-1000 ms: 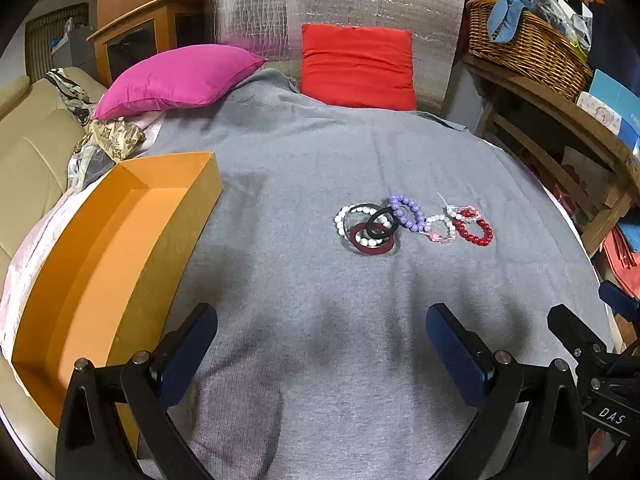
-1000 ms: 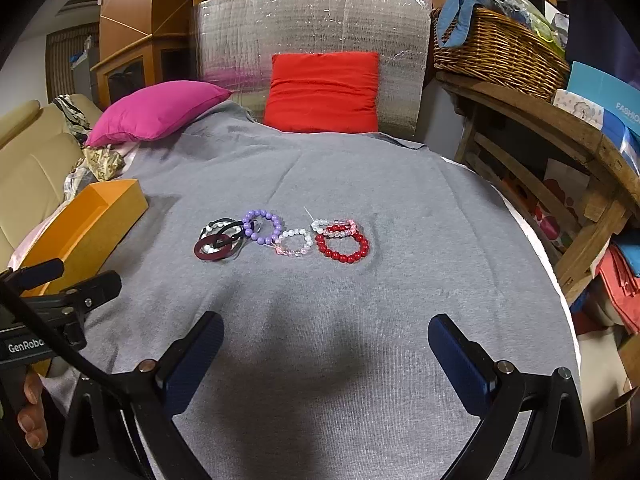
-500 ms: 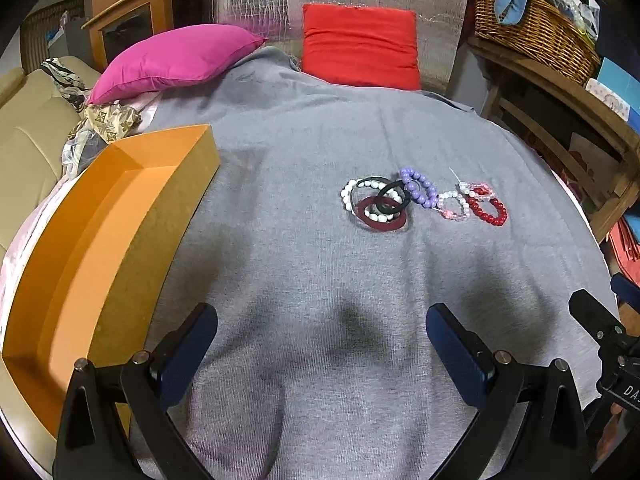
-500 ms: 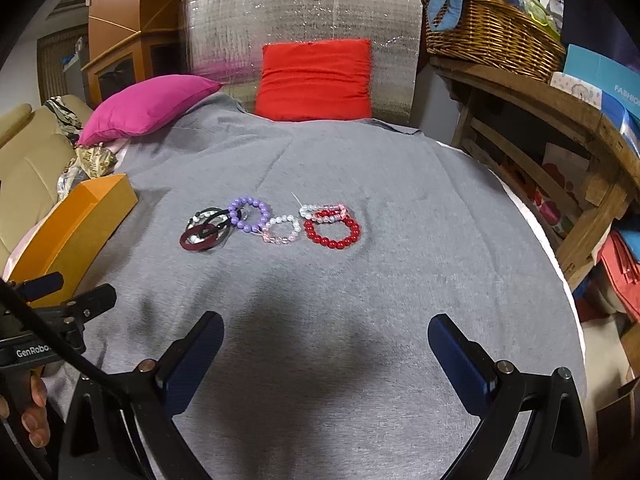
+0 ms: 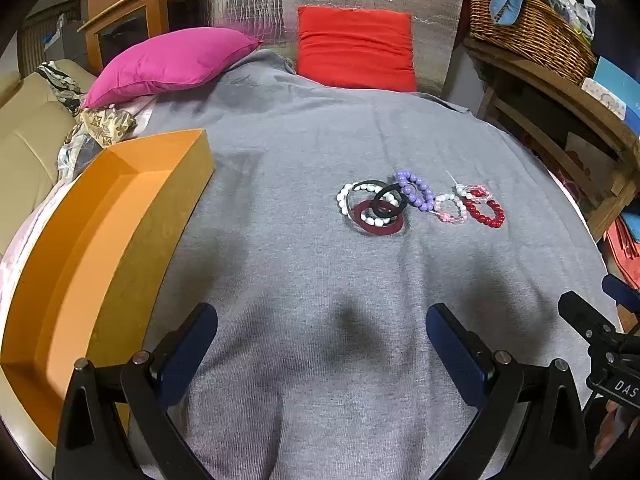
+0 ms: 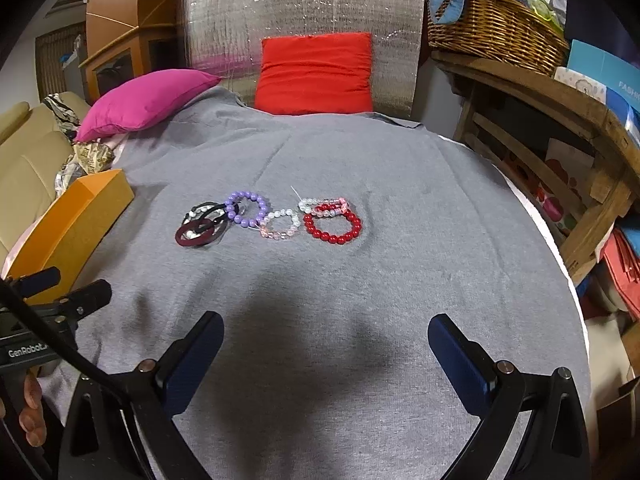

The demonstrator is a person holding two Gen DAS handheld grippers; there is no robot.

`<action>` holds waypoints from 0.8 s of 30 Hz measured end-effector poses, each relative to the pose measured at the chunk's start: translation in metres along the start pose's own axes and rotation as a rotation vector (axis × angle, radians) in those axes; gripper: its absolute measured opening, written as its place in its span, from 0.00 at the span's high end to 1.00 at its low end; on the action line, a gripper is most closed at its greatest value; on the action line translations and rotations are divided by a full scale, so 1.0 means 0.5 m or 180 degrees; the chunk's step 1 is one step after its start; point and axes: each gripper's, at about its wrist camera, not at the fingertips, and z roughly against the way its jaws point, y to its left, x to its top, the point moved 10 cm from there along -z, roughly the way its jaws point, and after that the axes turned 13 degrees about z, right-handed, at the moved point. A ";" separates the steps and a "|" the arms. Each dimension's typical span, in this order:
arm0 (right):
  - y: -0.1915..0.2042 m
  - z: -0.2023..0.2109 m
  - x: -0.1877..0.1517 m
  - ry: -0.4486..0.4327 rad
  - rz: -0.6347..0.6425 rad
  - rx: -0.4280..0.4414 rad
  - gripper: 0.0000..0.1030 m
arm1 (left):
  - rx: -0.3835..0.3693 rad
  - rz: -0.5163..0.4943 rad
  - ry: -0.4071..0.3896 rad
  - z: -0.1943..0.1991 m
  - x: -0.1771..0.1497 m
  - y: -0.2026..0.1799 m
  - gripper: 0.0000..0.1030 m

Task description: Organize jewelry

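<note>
The bracelets lie in a row near the middle of the grey cloth (image 5: 320, 300) that covers the desk, well apart from both of your claws. At the left end, a white bead bracelet (image 5: 362, 206), two black rings (image 5: 388, 202) and a dark red ring (image 5: 380, 226) overlap in one cluster. A purple bracelet (image 5: 416, 190) touches that cluster on its right. Next come a pale pink bracelet (image 6: 280, 224), then a pink-and-white bracelet (image 6: 324, 205) and a red bracelet (image 6: 332, 226), the last two touching.

An orange box (image 5: 100, 240) stands open along the left edge of the desk, apart from the row.

Your left claw (image 5: 320, 354) hangs over the near edge, released, its jaws wide apart with nothing between them. Your right claw (image 6: 324, 360) hangs beside it over the same edge, likewise released and holding nothing.

At the far edge, a magenta cushion (image 5: 168, 62) lies toward the left corner and a red cushion (image 5: 356, 54) leans against a silver panel (image 6: 300, 12). A wicker basket (image 6: 492, 24) sits on a wooden shelf (image 6: 540, 92) past the right edge.
</note>
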 end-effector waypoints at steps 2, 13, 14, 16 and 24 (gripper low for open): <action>-0.003 -0.006 -0.003 0.0022 -0.0015 0.0003 0.00 | 0.0010 0.0004 0.0012 -0.006 -0.002 0.004 0.00; -0.048 -0.083 -0.019 0.0245 -0.0332 0.0182 0.00 | 0.0080 0.0107 0.0103 -0.049 -0.006 0.044 0.00; -0.052 -0.094 -0.014 0.0268 -0.0377 0.0225 0.00 | 0.0073 0.0101 0.0107 -0.052 -0.005 0.044 0.00; -0.063 -0.120 -0.001 0.0329 -0.0437 0.0248 0.04 | 0.0076 0.0079 0.0088 -0.054 -0.001 0.045 0.00; -0.097 -0.236 0.052 0.0700 -0.0681 0.0383 0.33 | 0.0027 0.0068 0.0014 -0.062 0.017 0.048 0.00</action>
